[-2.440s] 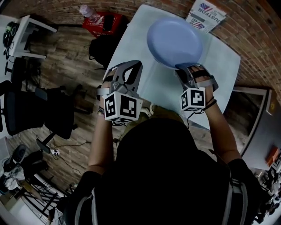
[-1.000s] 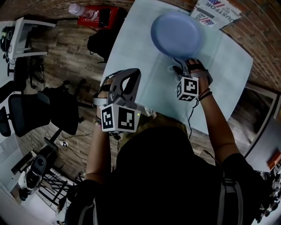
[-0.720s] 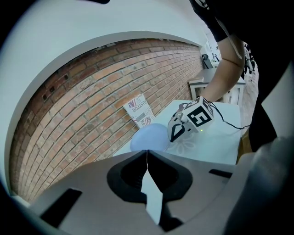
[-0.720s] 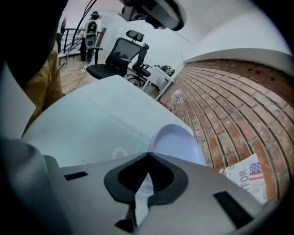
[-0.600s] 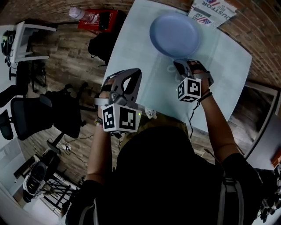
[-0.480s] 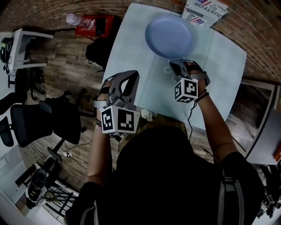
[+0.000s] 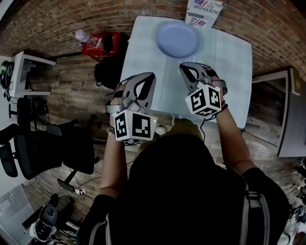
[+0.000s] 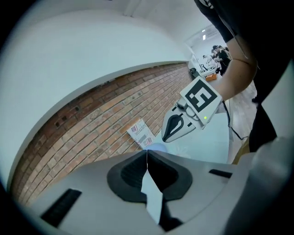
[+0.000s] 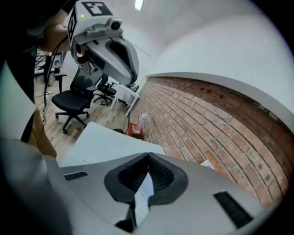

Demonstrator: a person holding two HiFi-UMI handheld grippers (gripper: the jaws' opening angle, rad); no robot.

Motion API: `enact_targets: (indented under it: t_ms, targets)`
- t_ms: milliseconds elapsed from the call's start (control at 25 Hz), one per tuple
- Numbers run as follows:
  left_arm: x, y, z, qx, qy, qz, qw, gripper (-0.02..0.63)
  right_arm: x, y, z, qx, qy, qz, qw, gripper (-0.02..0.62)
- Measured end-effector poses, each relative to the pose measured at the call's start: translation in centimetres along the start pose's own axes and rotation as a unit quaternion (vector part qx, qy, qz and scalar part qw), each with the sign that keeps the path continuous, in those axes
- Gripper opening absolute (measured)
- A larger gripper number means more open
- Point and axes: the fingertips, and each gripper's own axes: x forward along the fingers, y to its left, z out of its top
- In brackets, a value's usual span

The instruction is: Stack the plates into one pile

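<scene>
I have both tongs clenched on nothing. My left gripper (image 7: 145, 80) and right gripper (image 7: 188, 70) hang side by side above the near half of the pale table (image 7: 228, 72), each with its tips pressed together. The blue plate (image 7: 177, 39) lies well beyond them at the table's far end, near a printed box (image 7: 204, 10) by the brick wall. A red crate (image 7: 97, 45) stands on the floor to the far left.
</scene>
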Motion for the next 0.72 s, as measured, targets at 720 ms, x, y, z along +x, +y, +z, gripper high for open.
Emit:
enact_targets:
  t_ms: [720]
  targets:
    - [-15.5, -2.9, -1.1, 0.006, -0.093, -0.003, 0.9957, 0.023, -13.4, 8.6, 18.6, 0.049, -0.092, -0.093, 0.99, 0.035]
